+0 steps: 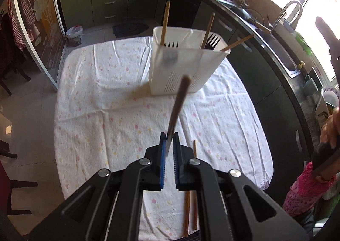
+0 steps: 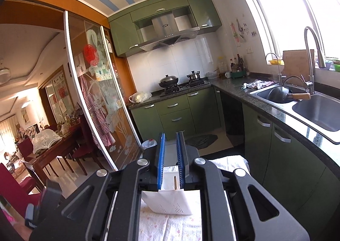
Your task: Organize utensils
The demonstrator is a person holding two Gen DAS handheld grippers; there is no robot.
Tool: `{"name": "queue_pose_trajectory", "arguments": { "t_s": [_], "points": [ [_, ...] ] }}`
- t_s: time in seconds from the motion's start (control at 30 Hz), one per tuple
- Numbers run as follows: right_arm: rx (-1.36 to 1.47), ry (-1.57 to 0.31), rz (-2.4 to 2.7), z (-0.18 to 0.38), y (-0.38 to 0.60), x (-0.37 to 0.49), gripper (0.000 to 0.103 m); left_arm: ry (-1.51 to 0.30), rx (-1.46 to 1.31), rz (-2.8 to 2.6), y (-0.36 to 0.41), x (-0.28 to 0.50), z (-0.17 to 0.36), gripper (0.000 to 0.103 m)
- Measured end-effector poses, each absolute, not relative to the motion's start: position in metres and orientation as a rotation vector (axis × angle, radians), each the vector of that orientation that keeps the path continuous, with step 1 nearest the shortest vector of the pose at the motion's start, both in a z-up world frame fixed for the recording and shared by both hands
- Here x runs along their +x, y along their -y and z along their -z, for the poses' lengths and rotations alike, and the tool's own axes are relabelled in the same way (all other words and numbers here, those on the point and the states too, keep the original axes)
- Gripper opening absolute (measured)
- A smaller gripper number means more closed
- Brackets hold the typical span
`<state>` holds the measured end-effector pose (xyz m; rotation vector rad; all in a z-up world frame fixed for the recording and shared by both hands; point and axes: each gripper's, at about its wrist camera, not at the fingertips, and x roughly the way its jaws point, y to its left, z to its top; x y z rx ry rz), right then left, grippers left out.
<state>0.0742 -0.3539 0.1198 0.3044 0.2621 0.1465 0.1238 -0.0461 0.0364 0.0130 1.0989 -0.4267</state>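
My left gripper [image 1: 169, 138] is shut on a dark chopstick [image 1: 178, 105] that points up and forward toward the white utensil holder [image 1: 182, 71] on the table. The holder has several wooden chopsticks [image 1: 164, 24] and black forks [image 1: 212, 41] standing in it. Two more chopsticks [image 1: 190, 204] lie on the cloth under the gripper, partly hidden by it. My right gripper [image 2: 170, 141] is held high above the table, jaws a little apart with nothing between them. The holder [image 2: 170, 200] shows below it, with one chopstick tip [image 2: 175, 182] visible.
The table has a white floral cloth [image 1: 106, 113]. A dark counter with a sink [image 2: 314, 111] and tap runs along the right. Green cabinets [image 2: 174, 113] and a stove stand ahead. A small bin [image 1: 74, 33] stands on the floor. A glass sliding door [image 2: 95, 92] is on the left.
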Motion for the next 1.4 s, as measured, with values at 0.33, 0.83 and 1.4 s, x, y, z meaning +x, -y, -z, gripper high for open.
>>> {"name": "queue_pose_trajectory", "arguments": {
  "t_s": [0.33, 0.83, 1.4],
  "points": [
    [0.366, -0.299, -0.152, -0.087, 0.389, 0.034, 0.012, -0.857, 0.007, 0.427, 0.087, 0.162, -0.146, 0.006],
    [0.422, -0.338, -0.113, -0.057, 0.423, 0.018, 0.014, -0.795, 0.001, 0.407, 0.095, 0.184, -0.164, 0.006],
    [0.435, -0.336, -0.114, -0.054, 0.427, -0.001, 0.014, -0.793, 0.034, 0.376, 0.1, 0.202, -0.15, 0.006]
  ]
}}
